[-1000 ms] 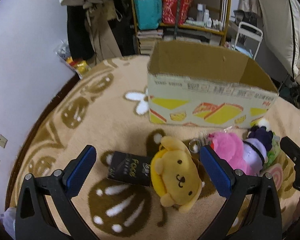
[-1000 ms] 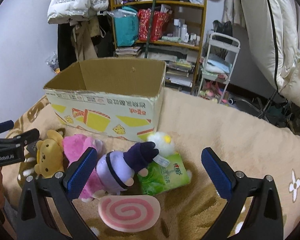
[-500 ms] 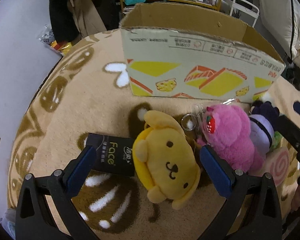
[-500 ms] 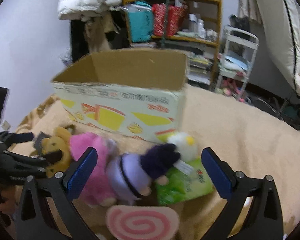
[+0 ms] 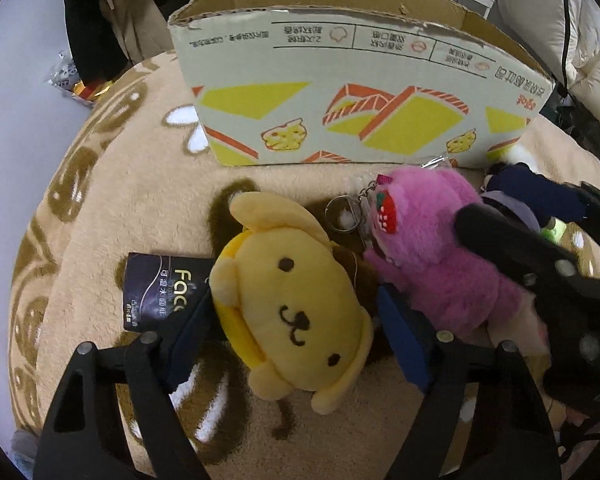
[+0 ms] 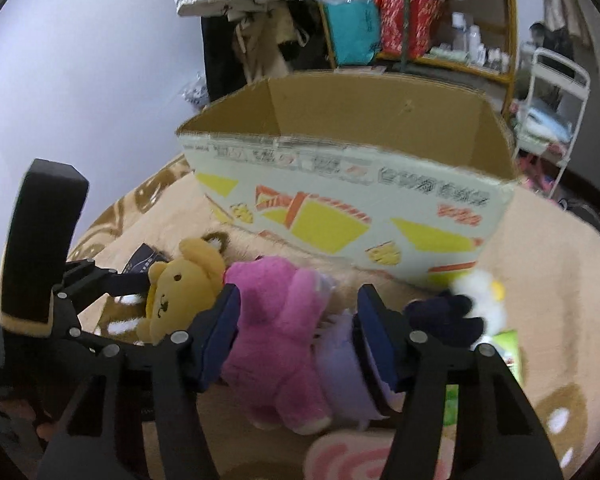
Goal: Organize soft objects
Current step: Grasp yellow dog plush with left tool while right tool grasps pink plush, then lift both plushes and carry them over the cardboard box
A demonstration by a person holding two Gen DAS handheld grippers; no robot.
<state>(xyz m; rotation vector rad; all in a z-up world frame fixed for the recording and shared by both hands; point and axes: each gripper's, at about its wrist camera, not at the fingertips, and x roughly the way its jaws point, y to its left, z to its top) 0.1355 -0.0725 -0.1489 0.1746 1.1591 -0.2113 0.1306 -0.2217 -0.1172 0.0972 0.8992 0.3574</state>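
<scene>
A yellow dog plush lies on the beige rug, and my left gripper is shut on its sides. Beside it lies a pink plush with a key ring. My right gripper is closed around the pink plush, with one pad pressing a purple plush next to it. The yellow plush and my left gripper also show in the right wrist view. An open cardboard box stands just behind the toys.
A black tissue pack lies under the yellow plush's left side. A green packet, a white flower toy and a pink swirl cushion lie at the right. Shelves and hanging clothes stand behind the box.
Both grippers have moved down and forward to the toys and closed: the left onto the yellow plush, the right around the pink plush.
</scene>
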